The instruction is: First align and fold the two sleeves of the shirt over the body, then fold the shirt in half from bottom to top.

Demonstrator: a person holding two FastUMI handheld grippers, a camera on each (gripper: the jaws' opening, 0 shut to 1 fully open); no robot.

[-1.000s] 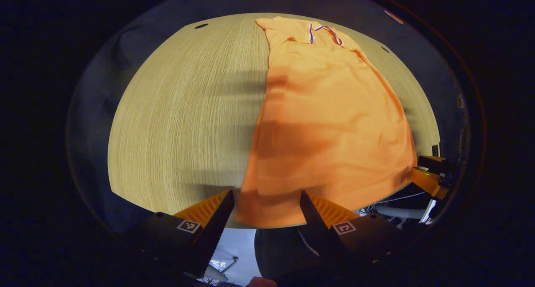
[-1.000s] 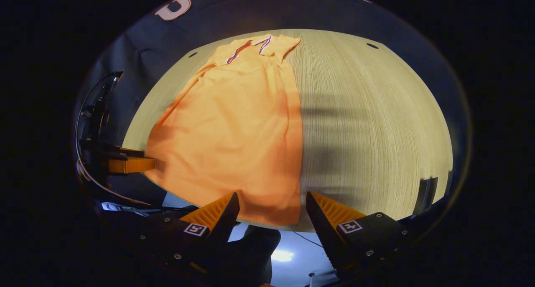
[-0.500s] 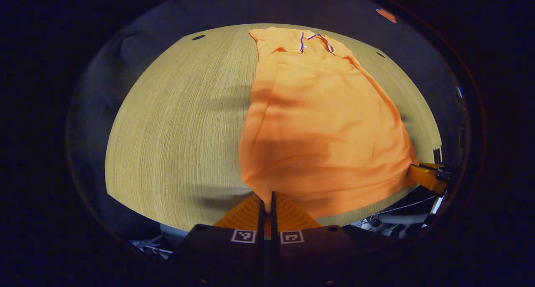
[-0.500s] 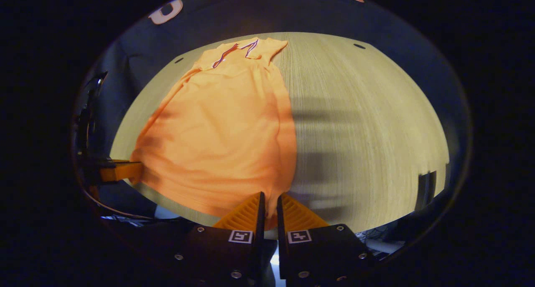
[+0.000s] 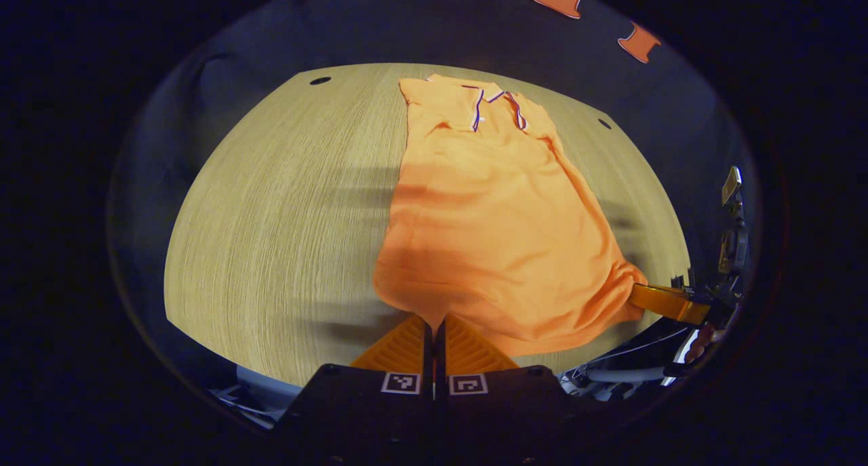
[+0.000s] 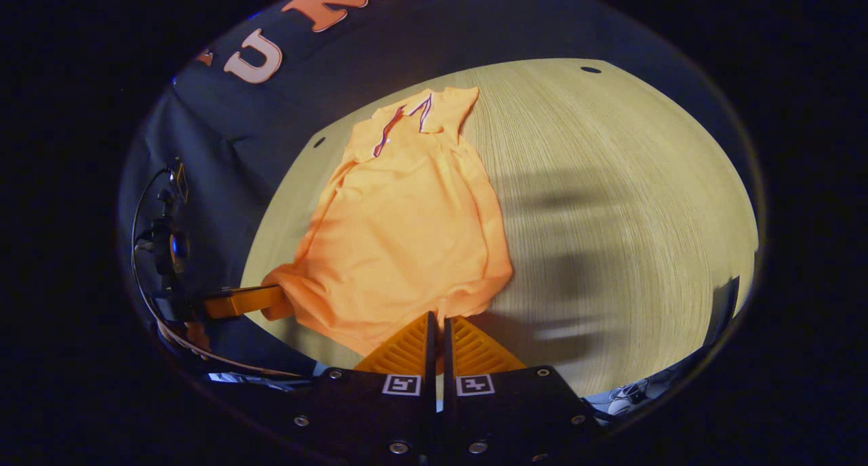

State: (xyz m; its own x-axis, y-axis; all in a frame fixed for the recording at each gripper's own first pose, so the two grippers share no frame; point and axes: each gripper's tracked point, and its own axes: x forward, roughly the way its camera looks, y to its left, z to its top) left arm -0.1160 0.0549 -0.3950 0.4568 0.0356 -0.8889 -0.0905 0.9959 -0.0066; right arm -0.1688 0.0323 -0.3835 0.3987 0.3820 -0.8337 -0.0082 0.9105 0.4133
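The orange shirt (image 5: 495,215) lies on the wooden table (image 5: 271,208) with both sleeves already folded over the body, its collar toward the far edge and its hem lifted at the near edge. In the left gripper view the left gripper (image 5: 434,327) has its 2 fingers pressed together on the hem's left corner, and the right gripper (image 5: 668,302) appears at the right, holding the other corner. The right gripper view shows the right gripper (image 6: 437,327) pinching its hem corner likewise, the left gripper (image 6: 247,301) at the left, and a wide bare stretch of table (image 6: 610,201) right of the shirt (image 6: 407,242).
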